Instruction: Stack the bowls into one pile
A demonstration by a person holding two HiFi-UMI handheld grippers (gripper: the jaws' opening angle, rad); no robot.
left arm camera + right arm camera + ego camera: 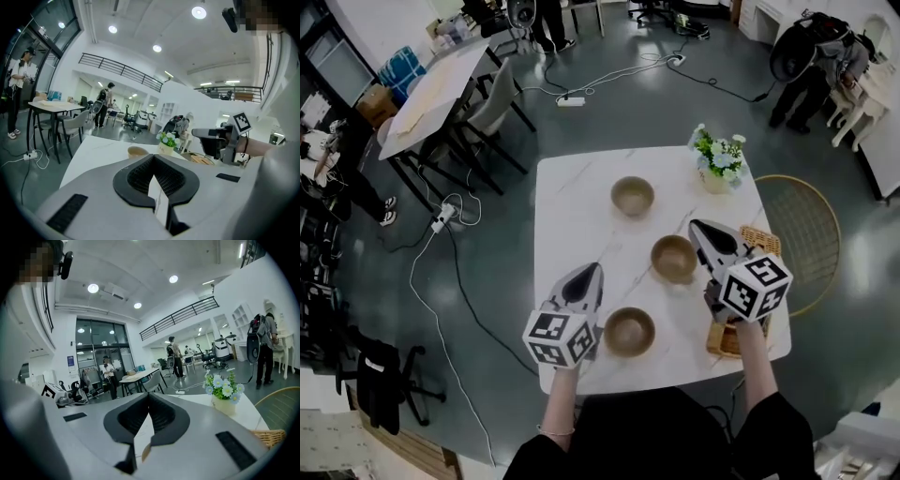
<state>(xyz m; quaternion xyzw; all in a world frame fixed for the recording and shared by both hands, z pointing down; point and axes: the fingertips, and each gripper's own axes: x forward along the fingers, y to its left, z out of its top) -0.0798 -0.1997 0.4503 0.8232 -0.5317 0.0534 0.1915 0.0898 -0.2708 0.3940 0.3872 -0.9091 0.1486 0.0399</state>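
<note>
Three brown bowls sit apart on the white bench, none stacked on another. The far bowl stands towards the bench's far edge, the middle bowl to the right of centre, and the near bowl close to the person's edge. The left hand-held gripper points away from the person over the bench's left part. Its jaws are pressed together with nothing between them; only a thin strip of pale bench shows through the slit in the left gripper view. The near bowl lies just to the right of its marker cube, and the far bowl is ahead of its tips and a little right, well apart. The right hand-held gripper is likewise fully closed and empty. The middle bowl lies just beside its left flank, behind the tips; whether they touch cannot be told from above. Ahead of that hand-held gripper stands a small pot of flowers at the far right corner. A wicker tray lies under the right hand at the bench's right edge.
</note>
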